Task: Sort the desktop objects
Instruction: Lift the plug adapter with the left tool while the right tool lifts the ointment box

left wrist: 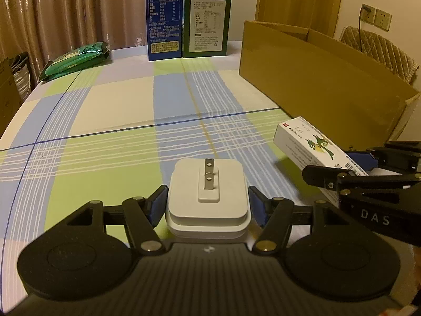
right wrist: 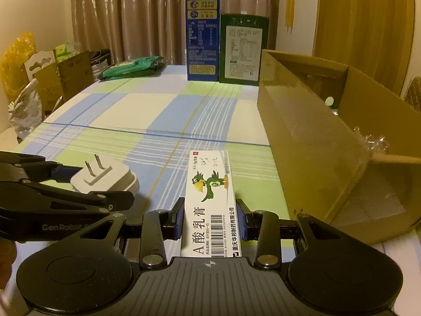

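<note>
My left gripper (left wrist: pixel 208 205) is shut on a white plug adapter (left wrist: pixel 208 197) with its two metal prongs pointing up, held just above the checked tablecloth. The adapter also shows in the right wrist view (right wrist: pixel 105 175). My right gripper (right wrist: pixel 209 217) is shut on a long white ointment box (right wrist: pixel 210 205) printed with a green bird, held flat. The box also shows in the left wrist view (left wrist: pixel 310 144), to the right of the adapter. The open cardboard box (right wrist: pixel 315 142) lies just right of the right gripper.
A blue carton (left wrist: pixel 164 18) and a green carton (left wrist: pixel 206 23) stand at the table's far edge. A green packet (left wrist: pixel 76 60) lies at the far left. Inside the cardboard box (left wrist: pixel 315 79) some clear wrapping (right wrist: pixel 373 139) shows. Bags and boxes (right wrist: pixel 39 84) stand left of the table.
</note>
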Action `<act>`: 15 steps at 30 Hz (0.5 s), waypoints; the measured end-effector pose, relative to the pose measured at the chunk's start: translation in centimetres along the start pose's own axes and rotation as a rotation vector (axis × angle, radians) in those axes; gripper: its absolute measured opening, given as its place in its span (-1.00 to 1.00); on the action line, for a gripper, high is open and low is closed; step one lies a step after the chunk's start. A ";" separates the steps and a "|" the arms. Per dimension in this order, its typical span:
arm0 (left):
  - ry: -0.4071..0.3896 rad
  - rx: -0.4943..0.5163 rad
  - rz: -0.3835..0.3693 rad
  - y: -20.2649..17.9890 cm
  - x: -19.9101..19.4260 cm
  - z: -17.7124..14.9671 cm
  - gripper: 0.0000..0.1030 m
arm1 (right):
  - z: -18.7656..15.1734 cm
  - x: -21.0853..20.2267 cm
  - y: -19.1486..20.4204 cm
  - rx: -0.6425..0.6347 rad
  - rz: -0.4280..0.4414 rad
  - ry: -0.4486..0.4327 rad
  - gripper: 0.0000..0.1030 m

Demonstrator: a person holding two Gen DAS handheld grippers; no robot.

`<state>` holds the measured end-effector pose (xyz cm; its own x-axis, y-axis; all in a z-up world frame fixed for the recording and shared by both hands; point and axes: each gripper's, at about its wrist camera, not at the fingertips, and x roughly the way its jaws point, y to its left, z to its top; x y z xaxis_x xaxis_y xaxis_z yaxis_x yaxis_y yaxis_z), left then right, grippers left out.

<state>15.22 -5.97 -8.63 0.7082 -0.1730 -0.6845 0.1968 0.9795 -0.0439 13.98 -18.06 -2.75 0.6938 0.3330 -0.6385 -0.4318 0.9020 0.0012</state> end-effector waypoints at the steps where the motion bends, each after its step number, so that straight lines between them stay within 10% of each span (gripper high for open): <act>1: -0.002 0.000 0.000 -0.2 -0.2 0.0 0.16 | 0.1 -0.3 0.0 0.000 -0.001 -0.003 -0.31; 15: -0.039 -0.047 0.022 -2.1 -4.8 -0.1 0.16 | 0.8 -6.0 0.1 0.003 -0.010 -0.065 -0.31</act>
<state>11.36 -7.19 -5.30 0.7377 -0.1543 -0.6572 0.1496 0.9867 -0.0637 10.23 -19.79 1.66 0.7340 0.3410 -0.5874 -0.4231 0.9061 -0.0026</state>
